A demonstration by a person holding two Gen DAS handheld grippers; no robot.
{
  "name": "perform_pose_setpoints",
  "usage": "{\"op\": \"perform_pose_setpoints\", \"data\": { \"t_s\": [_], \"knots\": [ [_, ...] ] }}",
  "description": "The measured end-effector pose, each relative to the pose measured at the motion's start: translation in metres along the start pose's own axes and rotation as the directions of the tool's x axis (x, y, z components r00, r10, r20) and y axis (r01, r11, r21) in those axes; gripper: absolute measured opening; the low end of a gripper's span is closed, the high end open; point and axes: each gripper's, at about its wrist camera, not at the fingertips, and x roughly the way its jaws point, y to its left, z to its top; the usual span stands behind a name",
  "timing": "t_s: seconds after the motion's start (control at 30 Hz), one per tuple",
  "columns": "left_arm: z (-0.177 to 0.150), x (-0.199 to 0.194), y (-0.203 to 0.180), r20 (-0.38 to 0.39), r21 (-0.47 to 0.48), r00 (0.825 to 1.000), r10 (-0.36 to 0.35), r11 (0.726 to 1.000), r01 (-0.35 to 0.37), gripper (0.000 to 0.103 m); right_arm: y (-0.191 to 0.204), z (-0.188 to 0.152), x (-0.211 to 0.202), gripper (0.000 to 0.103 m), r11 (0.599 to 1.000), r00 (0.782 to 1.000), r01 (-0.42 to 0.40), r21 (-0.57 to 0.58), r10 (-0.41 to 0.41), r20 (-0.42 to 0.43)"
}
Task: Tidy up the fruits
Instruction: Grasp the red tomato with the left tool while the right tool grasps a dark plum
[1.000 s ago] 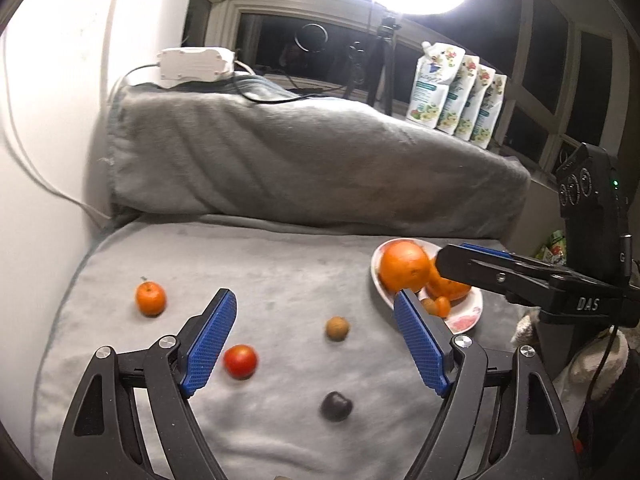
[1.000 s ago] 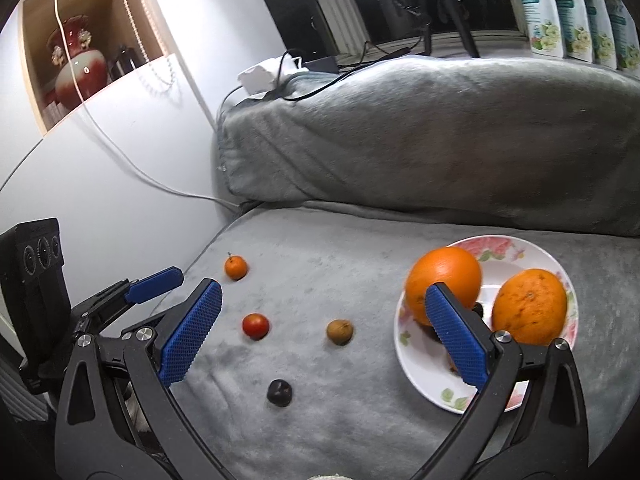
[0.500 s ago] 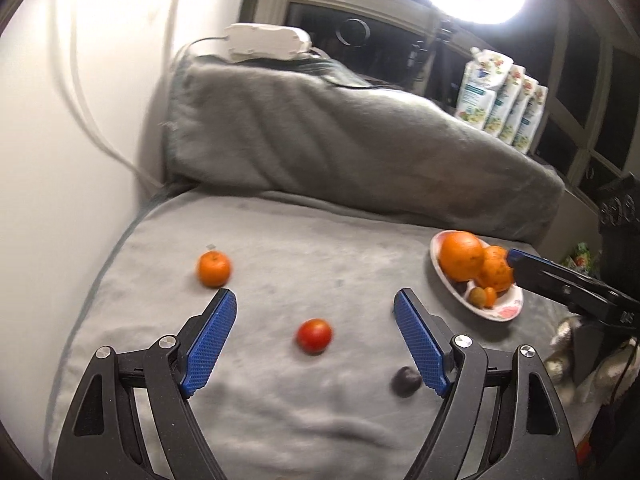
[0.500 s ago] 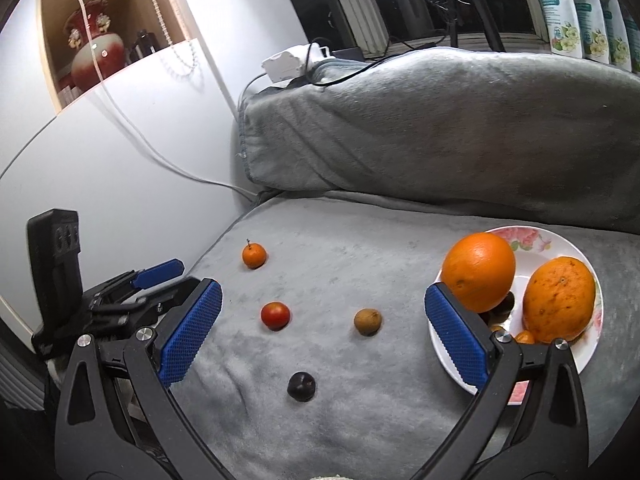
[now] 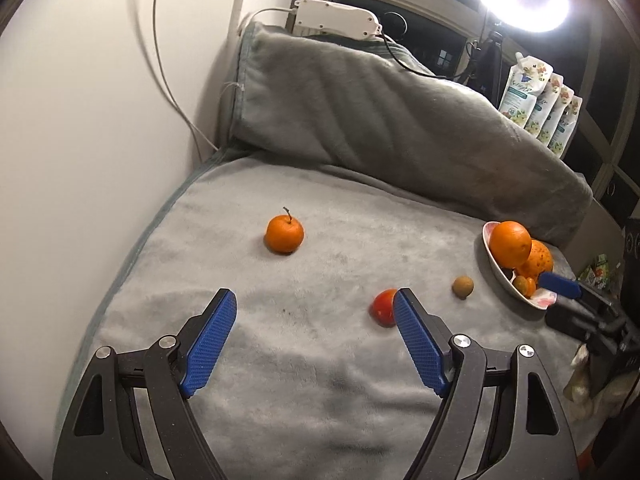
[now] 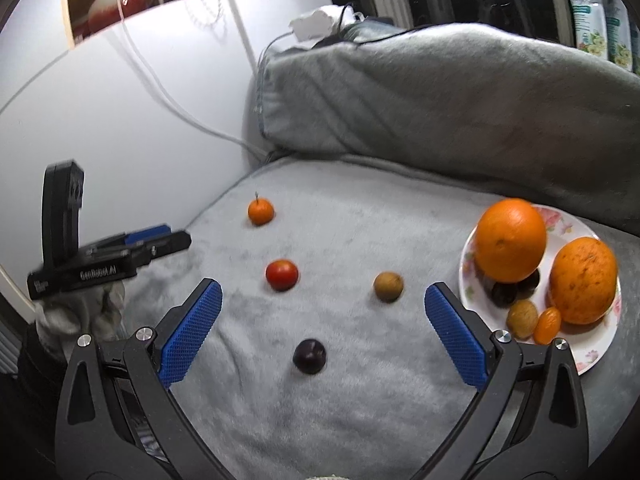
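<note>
Plush grey blanket (image 6: 360, 400) carrying smooth round red tomato (image 6: 282, 274) mid-surface, floral ceramic plate (image 6: 592, 360) at right edge. Left gripper (image 5: 314, 308) and right gripper (image 6: 318, 304) spread wide, empty, touching nothing.

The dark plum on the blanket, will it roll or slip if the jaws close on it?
The dark plum looks round and smooth-skinned, so it may squirt sideways under an off-centre pinch. The plush grey blanket it rests on probably damps rolling. It looks small, so likely light.
</note>
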Motion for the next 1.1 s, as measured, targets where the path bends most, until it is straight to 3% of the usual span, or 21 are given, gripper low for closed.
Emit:
{"op": "perform_pose_setpoints", "data": {
  "t_s": [0.07,0.27,0.4,0.53,0.6,0.83,0.9,1.1],
  "knots": [
    [-0.001,0.002,0.001,-0.005,-0.002,1.000,-0.011,1.000,0.011,0.080,0.003,-0.004,0.003,0.103,1.000,1.000,0.010,-0.012,-0.011,-0.008],
    [-0.002,0.012,-0.006,-0.041,-0.001,0.997,-0.066,0.998,0.066,0.068,0.012,-0.018,0.014,0.088,0.998,0.998,0.020,-0.058,-0.023,-0.057],
    [-0.003,0.023,-0.013,-0.074,-0.010,0.991,-0.115,0.993,0.114,0.054,0.016,-0.025,0.022,0.073,0.997,0.995,0.007,-0.078,-0.015,-0.095],
    [-0.004,0.032,-0.025,-0.100,0.008,0.984,-0.148,0.989,0.150,0.047,0.014,-0.031,0.031,0.064,0.998,0.991,-0.011,-0.065,0.002,-0.131],
    [-0.005,0.039,-0.032,-0.116,0.025,0.982,-0.151,0.988,0.155,0.042,0.014,-0.035,0.036,0.054,0.998,0.989,-0.020,-0.057,0.011,-0.151],
    [-0.008,0.062,-0.048,-0.159,0.082,0.979,-0.130,0.986,0.144,0.040,0.011,-0.039,0.046,0.051,0.999,0.983,-0.022,-0.041,0.014,-0.184],
    [-0.009,0.068,-0.053,-0.170,0.100,0.978,-0.122,0.985,0.141,0.039,0.011,-0.038,0.047,0.043,0.999,0.981,-0.026,-0.041,0.017,-0.191],
    [-0.011,0.082,-0.057,-0.191,0.120,0.977,-0.097,0.985,0.121,0.038,0.013,-0.039,0.049,0.042,0.999,0.980,-0.027,-0.045,0.017,-0.200]
  ]
}}
